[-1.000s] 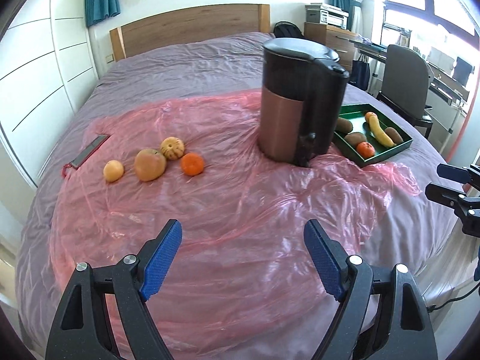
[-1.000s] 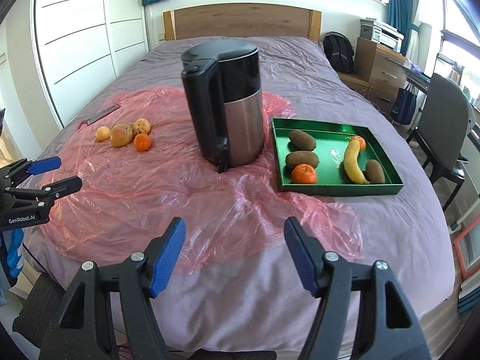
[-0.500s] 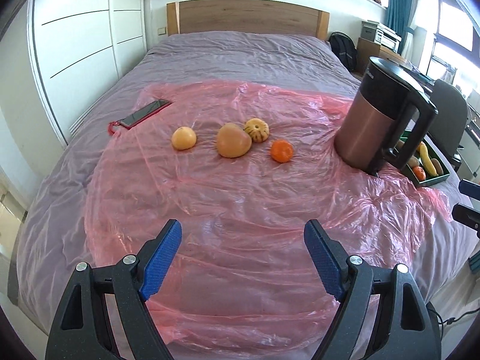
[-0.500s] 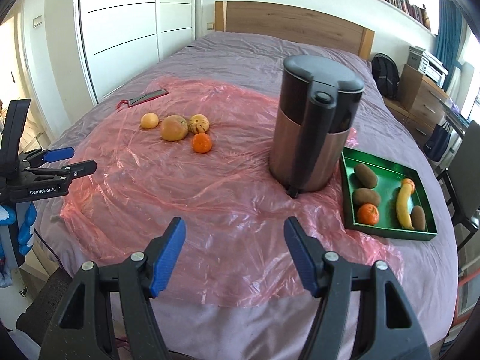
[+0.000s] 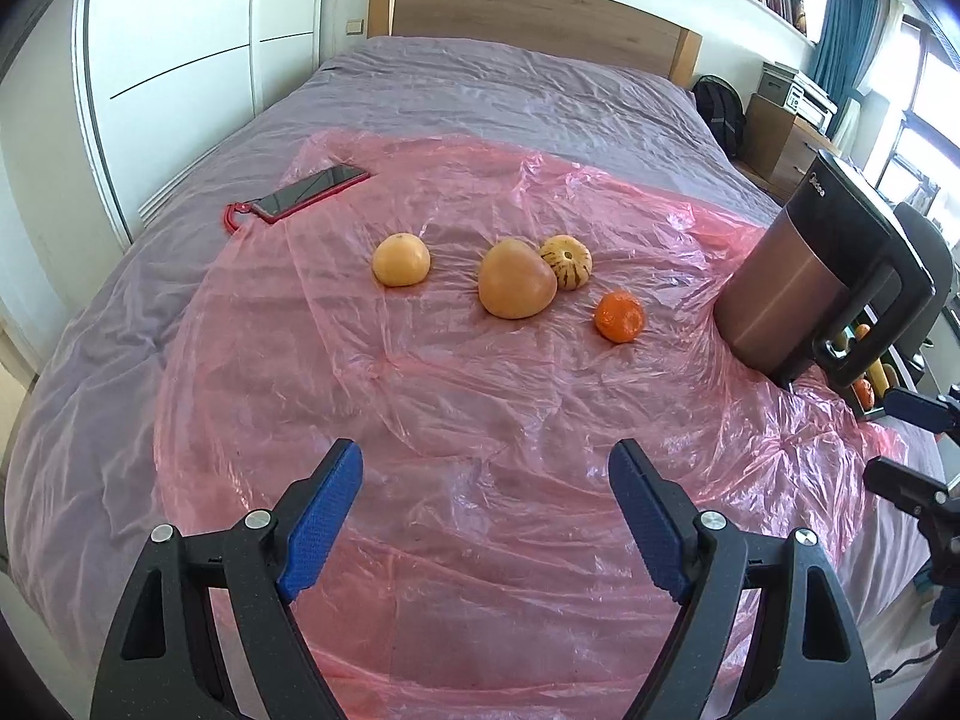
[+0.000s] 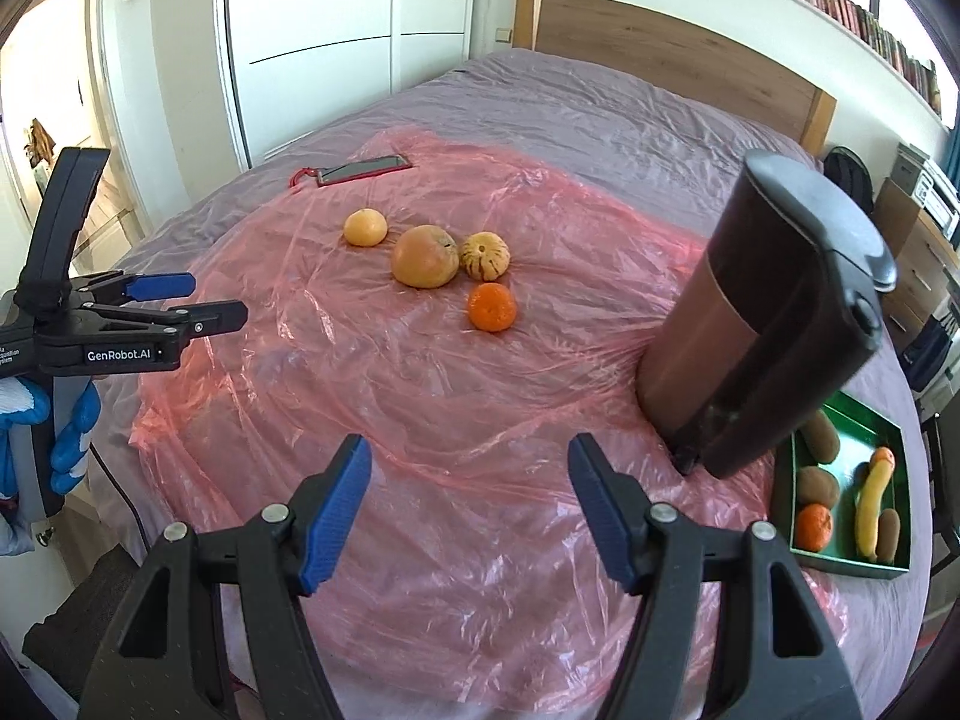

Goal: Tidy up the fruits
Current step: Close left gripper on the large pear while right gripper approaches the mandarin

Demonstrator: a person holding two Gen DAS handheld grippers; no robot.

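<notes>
Kettle [image 5: 822,288] hides most of green tray [image 5: 867,387]. Loose fruits [image 5: 516,288] well ahead of left hand-held gripper [image 5: 483,516]; right hand-held gripper [image 6: 471,507] likewise; both agape, empty.

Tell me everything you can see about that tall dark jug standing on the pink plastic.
The jug looks like an electric kettle: a tall cylinder with a coppery metal-looking lower body, a dark upper band, a black lid and a big black loop handle down one side. It stands upright with the lid shut on the pink plastic sheet over the bed, close beside the green tray. No claw touches it, and the loose fruit lies apart from it.
</notes>
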